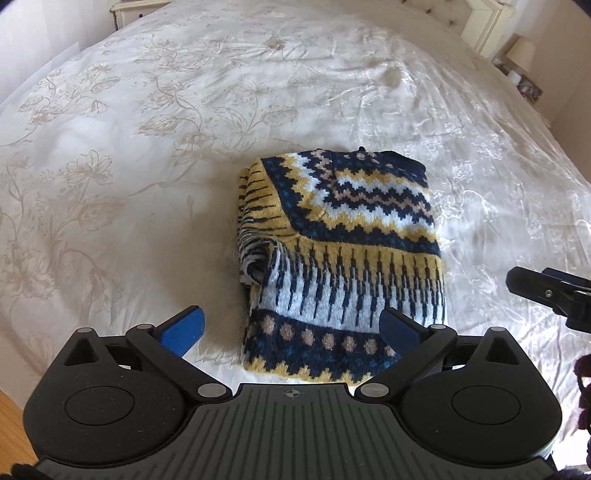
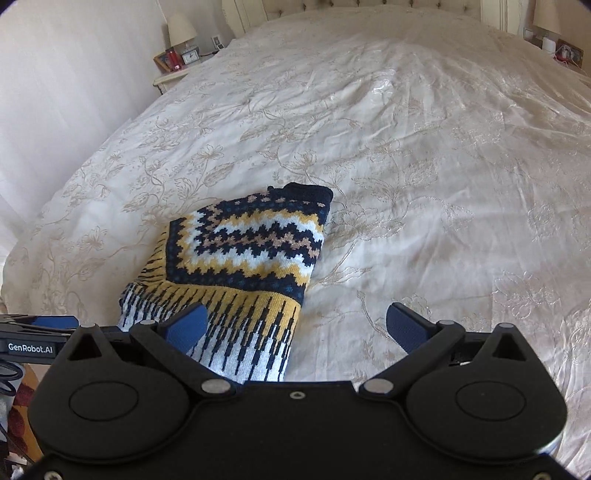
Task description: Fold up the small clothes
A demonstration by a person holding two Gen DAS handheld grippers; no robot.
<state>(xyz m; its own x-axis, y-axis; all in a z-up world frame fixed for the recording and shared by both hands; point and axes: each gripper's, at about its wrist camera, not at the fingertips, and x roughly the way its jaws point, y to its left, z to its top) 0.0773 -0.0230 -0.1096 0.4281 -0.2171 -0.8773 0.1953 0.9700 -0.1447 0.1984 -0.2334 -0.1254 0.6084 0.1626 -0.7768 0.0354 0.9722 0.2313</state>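
Right, left gripper (image 1: 291, 330) jaws spread wide, nothing between the pads, hanging above the near edge of the sweater (image 1: 340, 254). Right gripper (image 2: 297, 325) also wide open and empty, off the sweater's right side. Sweater lies on the bedspread (image 1: 147, 147) as a compact folded stack, patterned knit, apart from both grippers. Fold looks essentially done; one loose curl of fabric at the left edge may want tucking. Left view shows that curl and the whole stack; right view crops the near part but shows the headboard (image 2: 332, 5) and bedside table (image 2: 173, 75).
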